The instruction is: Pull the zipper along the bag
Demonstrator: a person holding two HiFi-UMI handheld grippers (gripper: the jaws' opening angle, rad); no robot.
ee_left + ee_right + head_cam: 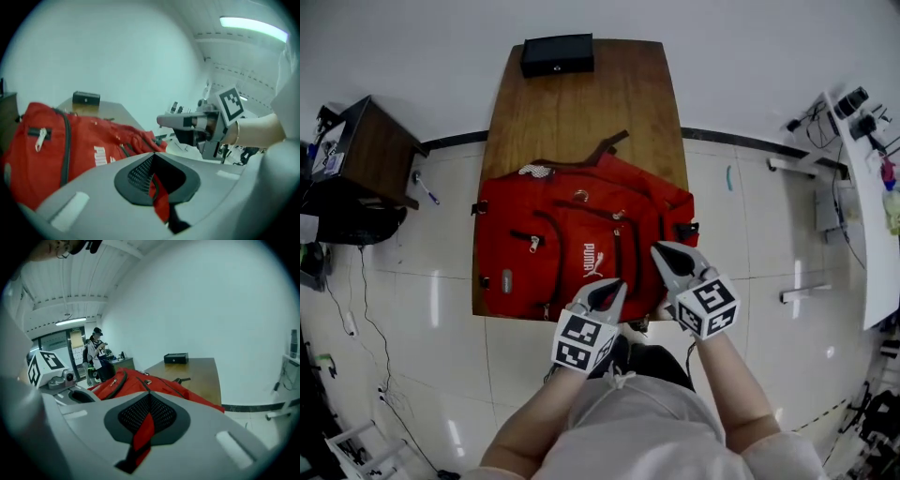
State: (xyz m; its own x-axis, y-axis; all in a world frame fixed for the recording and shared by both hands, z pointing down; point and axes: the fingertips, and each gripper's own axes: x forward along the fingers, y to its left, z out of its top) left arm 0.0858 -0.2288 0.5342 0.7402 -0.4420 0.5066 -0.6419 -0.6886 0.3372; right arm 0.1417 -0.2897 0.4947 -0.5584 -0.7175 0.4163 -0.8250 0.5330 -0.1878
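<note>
A red backpack (572,244) lies flat on the wooden table (581,103), its near edge at the table's front. My left gripper (616,284) is at the bag's near edge, shut on a red strip of the bag (161,201) that shows between its pads. Just to its right, my right gripper (659,248) rests on the bag's near right corner, shut on a red strip of the bag (143,432). Whether either strip is a zipper pull or plain fabric I cannot tell. Several dark zipper lines run across the bag (84,145), and the bag (140,383) fills the space ahead of the right jaws.
A black box (557,54) sits at the table's far end. A dark side cabinet (366,150) stands left of the table, and a white desk (872,216) with gear stands at the right. A person (96,359) stands far back in the room.
</note>
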